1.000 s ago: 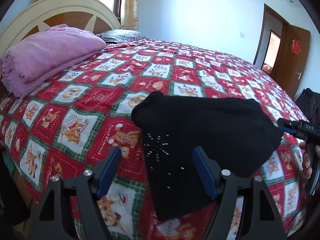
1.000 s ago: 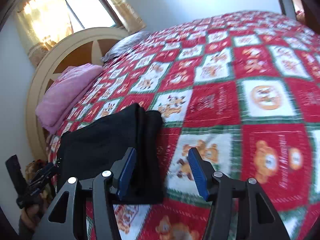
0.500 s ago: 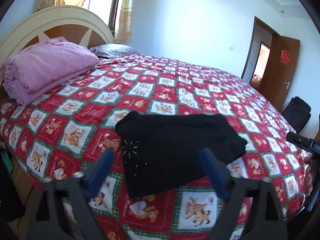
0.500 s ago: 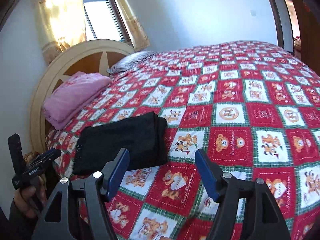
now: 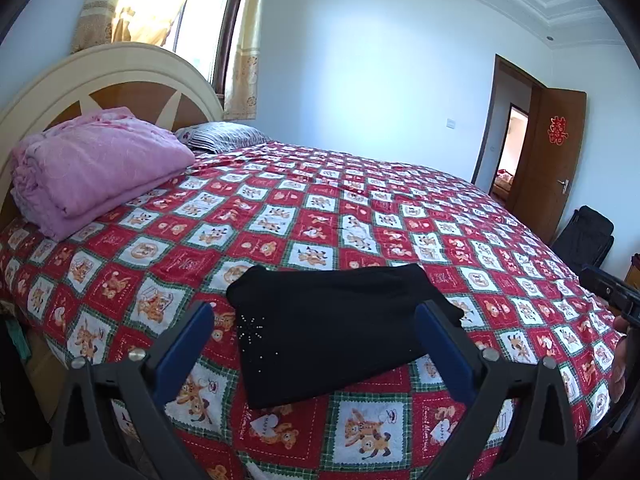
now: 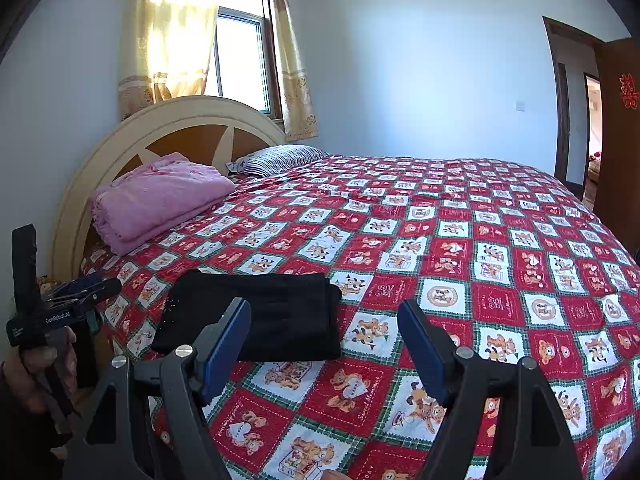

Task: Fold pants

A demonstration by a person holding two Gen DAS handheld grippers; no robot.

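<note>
The black pants lie folded into a flat rectangle near the front edge of the red patterned bedspread; small studs glint on their left side. My left gripper hovers above and in front of them, jaws opening wide, touching nothing. In the right wrist view the same folded pants rest left of centre. My right gripper is raised off the bed to their right, its jaws opening with nothing between them. The left gripper also shows at the far left of that view, in a hand.
A folded pink blanket and a striped pillow lie by the headboard. A door stands ajar at the right, with a dark bag on the floor near it. The bed's front edge runs just below the pants.
Both grippers have drawn back and risen away from the pants, so more of the room shows. Their jaws have spread wider. The pants stay folded in place.
</note>
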